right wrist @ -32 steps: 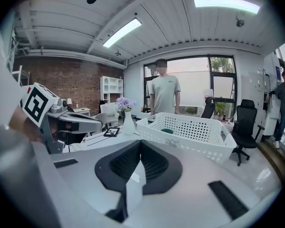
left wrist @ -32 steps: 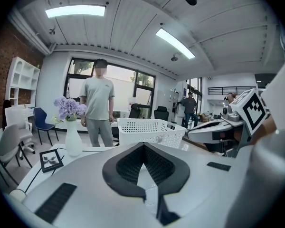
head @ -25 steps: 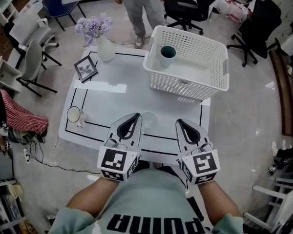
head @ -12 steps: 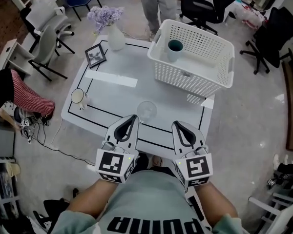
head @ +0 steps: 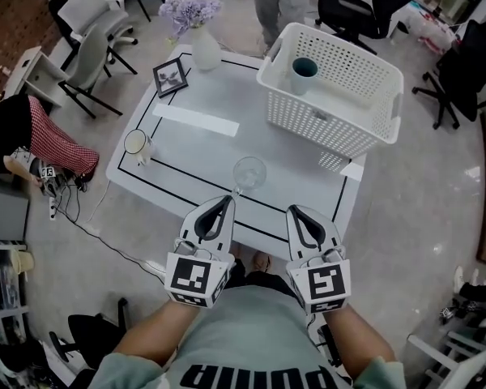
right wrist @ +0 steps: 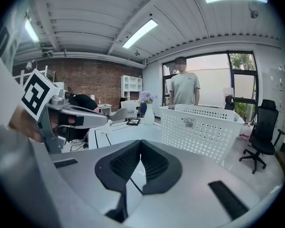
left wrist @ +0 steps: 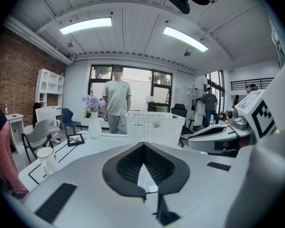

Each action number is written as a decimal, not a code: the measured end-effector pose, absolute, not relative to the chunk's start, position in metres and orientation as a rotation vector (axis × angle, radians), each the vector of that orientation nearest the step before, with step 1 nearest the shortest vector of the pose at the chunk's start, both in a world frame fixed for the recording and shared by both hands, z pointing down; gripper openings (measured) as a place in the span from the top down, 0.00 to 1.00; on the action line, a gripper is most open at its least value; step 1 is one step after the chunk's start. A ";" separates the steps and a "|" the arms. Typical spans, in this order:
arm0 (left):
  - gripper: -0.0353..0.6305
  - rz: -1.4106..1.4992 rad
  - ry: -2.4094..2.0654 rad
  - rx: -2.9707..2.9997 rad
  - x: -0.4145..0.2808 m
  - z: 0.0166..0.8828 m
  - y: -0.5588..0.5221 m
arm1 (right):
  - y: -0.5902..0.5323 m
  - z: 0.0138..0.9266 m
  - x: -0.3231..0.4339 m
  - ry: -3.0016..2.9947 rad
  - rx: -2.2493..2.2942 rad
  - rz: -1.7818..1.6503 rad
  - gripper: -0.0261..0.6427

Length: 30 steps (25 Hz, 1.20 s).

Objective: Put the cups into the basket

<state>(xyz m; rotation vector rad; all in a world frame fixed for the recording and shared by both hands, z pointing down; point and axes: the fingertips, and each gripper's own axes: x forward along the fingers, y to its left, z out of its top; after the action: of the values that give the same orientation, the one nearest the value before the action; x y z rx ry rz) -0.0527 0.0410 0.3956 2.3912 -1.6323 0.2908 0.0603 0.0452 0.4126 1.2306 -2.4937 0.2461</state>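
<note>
Clear glass (head: 249, 173) stands just far of my left gripper (head: 225, 201); it and my right gripper (head: 296, 211) are both closed, empty.

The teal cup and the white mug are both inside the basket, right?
Not quite. The teal cup is inside the basket, but the white mug stands outside it, on the table near its left edge. The head view shows this.

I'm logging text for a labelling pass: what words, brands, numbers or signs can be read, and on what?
"PUMA", upside down, on the person's shirt.
Label on the basket: too small to read.
Square markers on the left gripper and right gripper: patterns, no letters.
</note>
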 end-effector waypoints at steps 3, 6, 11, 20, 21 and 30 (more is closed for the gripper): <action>0.94 0.300 -1.634 2.382 -0.059 0.403 0.041 | 0.046 0.418 0.056 -2.496 1.229 0.251 0.93; 0.94 0.310 -1.647 2.398 -0.063 0.403 0.038 | 0.044 0.423 0.053 -2.493 1.243 0.260 0.93; 0.94 0.317 -1.637 2.445 -0.067 0.406 0.037 | 0.044 0.428 0.047 -2.481 1.268 0.269 0.93; 0.94 0.333 -1.605 2.455 -0.076 0.414 0.036 | 0.048 0.439 0.040 -2.446 1.281 0.284 0.93; 0.94 0.328 -1.604 2.458 -0.077 0.413 0.035 | 0.047 0.440 0.040 -2.444 1.284 0.286 0.93; 0.94 0.356 -1.633 2.411 -0.095 0.432 0.028 | 0.044 0.457 0.033 -2.434 1.249 0.311 0.93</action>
<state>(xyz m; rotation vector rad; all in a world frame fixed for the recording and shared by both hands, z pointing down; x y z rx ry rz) -0.0953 0.0276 0.4319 2.4107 -1.6334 0.3563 0.0331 0.0436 0.4569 1.2490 -2.4343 0.3105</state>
